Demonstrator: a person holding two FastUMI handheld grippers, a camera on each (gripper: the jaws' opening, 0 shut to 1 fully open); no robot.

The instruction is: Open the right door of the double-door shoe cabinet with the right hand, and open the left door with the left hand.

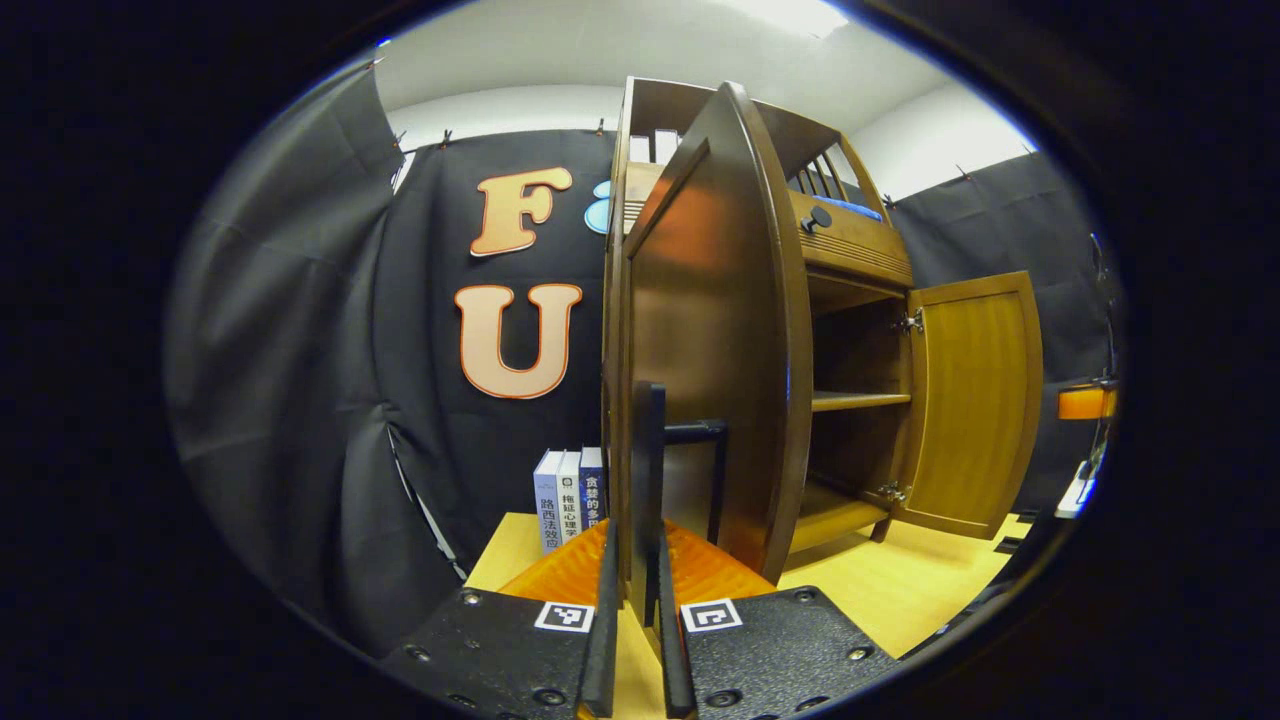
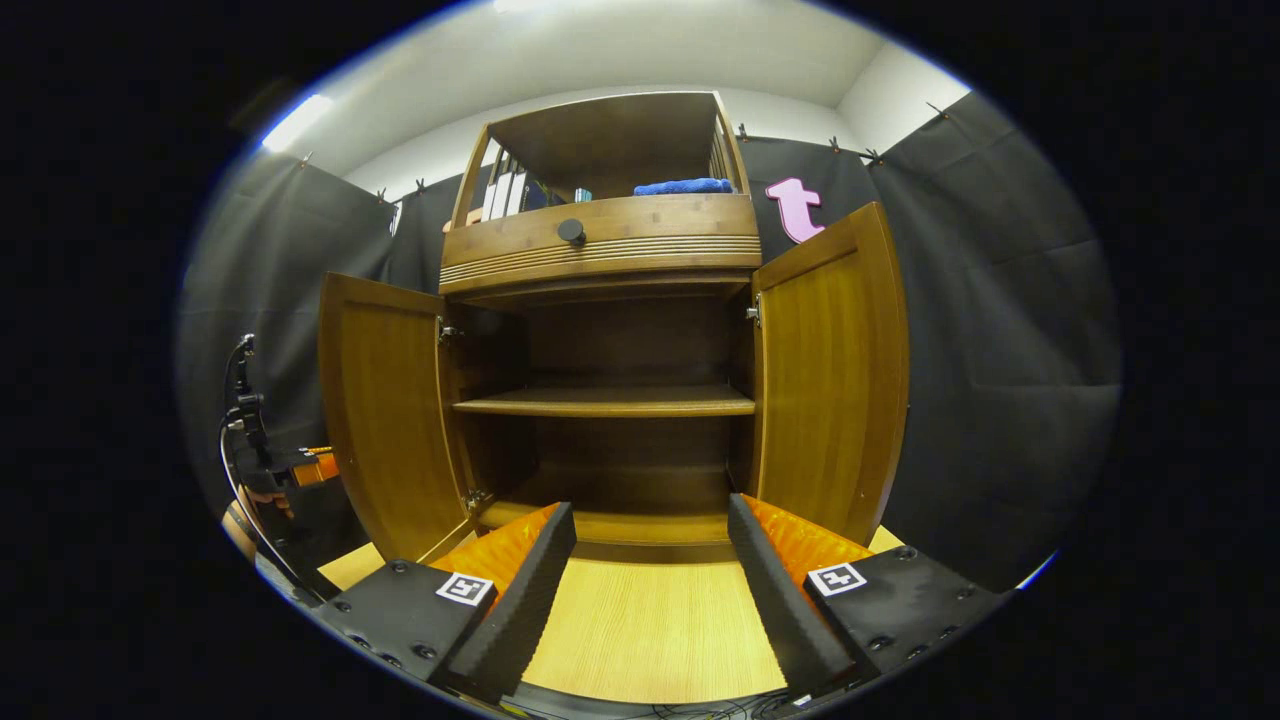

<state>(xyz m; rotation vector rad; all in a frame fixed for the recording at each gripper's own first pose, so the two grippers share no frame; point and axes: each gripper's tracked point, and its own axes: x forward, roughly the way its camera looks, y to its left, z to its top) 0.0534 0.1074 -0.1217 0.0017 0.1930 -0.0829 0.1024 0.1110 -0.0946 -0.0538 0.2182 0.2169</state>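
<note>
The wooden shoe cabinet (image 2: pixel 600 245) stands on a light table with both doors swung out. In the left gripper view the left door (image 1: pixel 700 330) appears edge-on right in front of me, and my left gripper (image 1: pixel 637 560) is shut on its dark vertical handle (image 1: pixel 648 450). The right door (image 1: pixel 975 400) hangs open farther back. In the right gripper view my right gripper (image 2: pixel 650 515) is open and holds nothing, low in front of the cabinet's opening, between the left door (image 2: pixel 385 420) and the right door (image 2: pixel 830 370). The left gripper (image 2: pixel 290 470) and its cable show beside the left door.
Inside, a shelf (image 2: pixel 605 403) splits the bare compartment. Above it is a drawer with a round knob (image 2: pixel 572 230), and the top bay holds books (image 2: pixel 505 195) and a blue cloth (image 2: pixel 683 186). Three books (image 1: pixel 570 495) stand on the table (image 2: pixel 650 620) beside the cabinet.
</note>
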